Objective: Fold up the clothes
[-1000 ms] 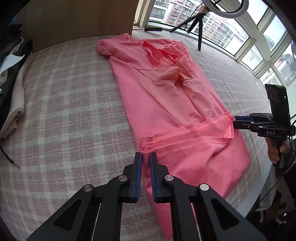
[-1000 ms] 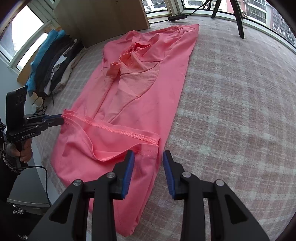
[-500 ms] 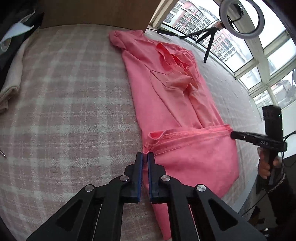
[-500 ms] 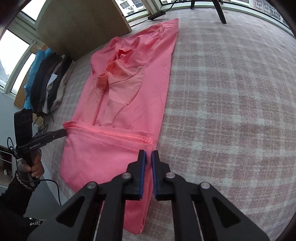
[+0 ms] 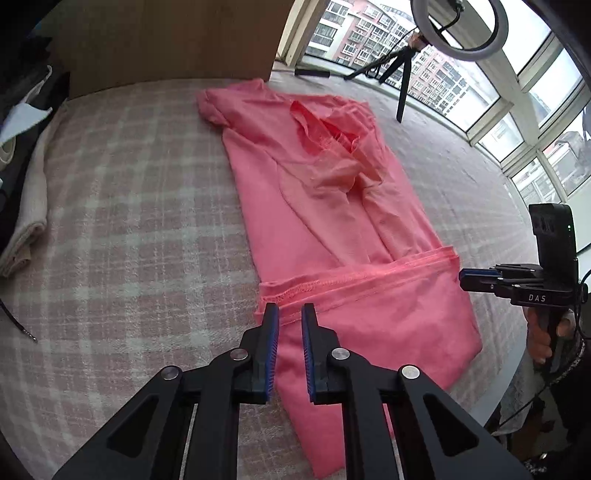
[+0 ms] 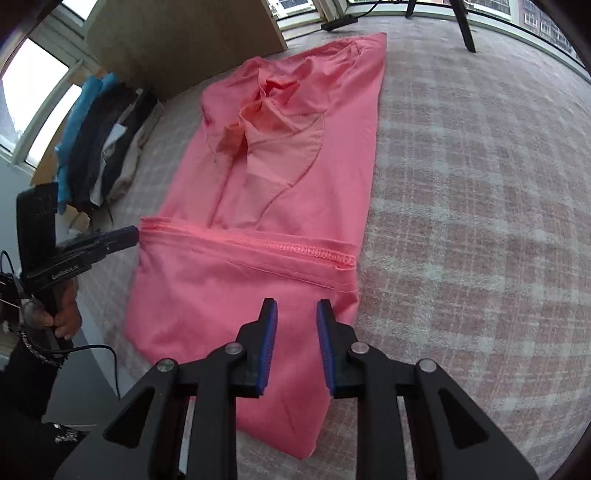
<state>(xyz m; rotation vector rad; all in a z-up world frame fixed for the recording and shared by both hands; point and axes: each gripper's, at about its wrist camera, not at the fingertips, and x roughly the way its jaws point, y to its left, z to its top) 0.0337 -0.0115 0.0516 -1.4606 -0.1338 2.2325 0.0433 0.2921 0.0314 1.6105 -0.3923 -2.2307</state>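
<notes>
A pink T-shirt (image 5: 332,221) (image 6: 288,184) lies lengthwise on the checked bed cover (image 5: 129,221), collar at the far end. Its bottom part is folded up, so the stitched hem (image 5: 354,277) (image 6: 277,247) runs across the body. My left gripper (image 5: 290,314) is open just short of the hem's left corner, with nothing between its fingers. My right gripper (image 6: 295,310) is open over the folded part, a little short of the hem's right corner. Each wrist view shows the other gripper at the hem's opposite end: the right gripper (image 5: 469,275) and the left gripper (image 6: 135,234).
A pile of dark, blue and beige clothes (image 6: 92,140) (image 5: 26,206) lies along the left side of the bed. A wooden board (image 5: 166,40) stands behind the shirt. A tripod (image 5: 400,92) with a ring light (image 5: 461,33) stands by the windows. The near bed edge (image 5: 517,369) drops off below the shirt.
Half a second ago both grippers were shut at the hem's corners. Both have now opened and let go, and the hem lies flat across the shirt.
</notes>
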